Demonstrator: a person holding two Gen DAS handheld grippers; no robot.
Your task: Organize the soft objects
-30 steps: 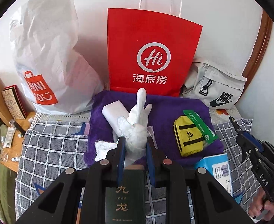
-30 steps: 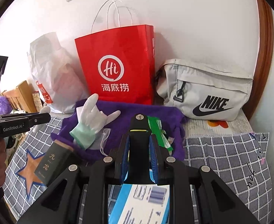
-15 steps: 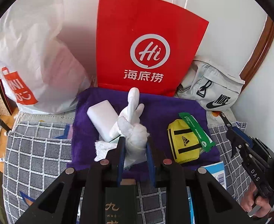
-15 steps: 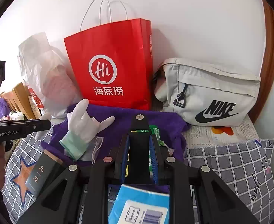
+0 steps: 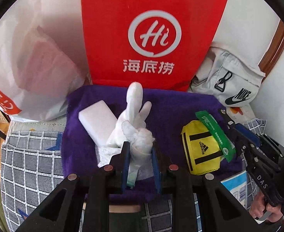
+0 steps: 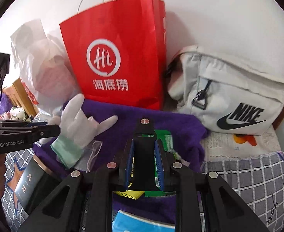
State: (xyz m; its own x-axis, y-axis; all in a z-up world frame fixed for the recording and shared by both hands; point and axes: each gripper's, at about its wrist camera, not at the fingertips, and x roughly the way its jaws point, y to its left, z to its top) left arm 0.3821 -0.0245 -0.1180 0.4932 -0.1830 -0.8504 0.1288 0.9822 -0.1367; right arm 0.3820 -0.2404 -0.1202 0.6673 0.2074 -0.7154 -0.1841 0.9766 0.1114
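Note:
My left gripper [image 5: 139,150] is shut on a white glove [image 5: 135,119] with a pale green cuff and holds it above the purple towel [image 5: 173,106]. The glove also shows at the left of the right wrist view [image 6: 78,123], held by the left gripper [image 6: 45,133]. A white sponge block [image 5: 97,120], a yellow adidas pouch [image 5: 200,147] and a green packet [image 5: 215,133] lie on the towel. My right gripper [image 6: 144,150] is shut with nothing between its pads, low over the pouch [image 6: 128,193] and the packet [image 6: 166,141].
A red paper bag [image 5: 151,34] stands behind the towel, a white plastic bag [image 5: 31,61] to its left, a grey Nike bag [image 6: 233,94] to its right. A dark box [image 6: 28,181] and a blue packet [image 6: 142,222] lie on the checked bedding [image 5: 29,166].
Both grippers moved forward toward the red bag and the towel. The left one still holds the glove, now farther over the towel.

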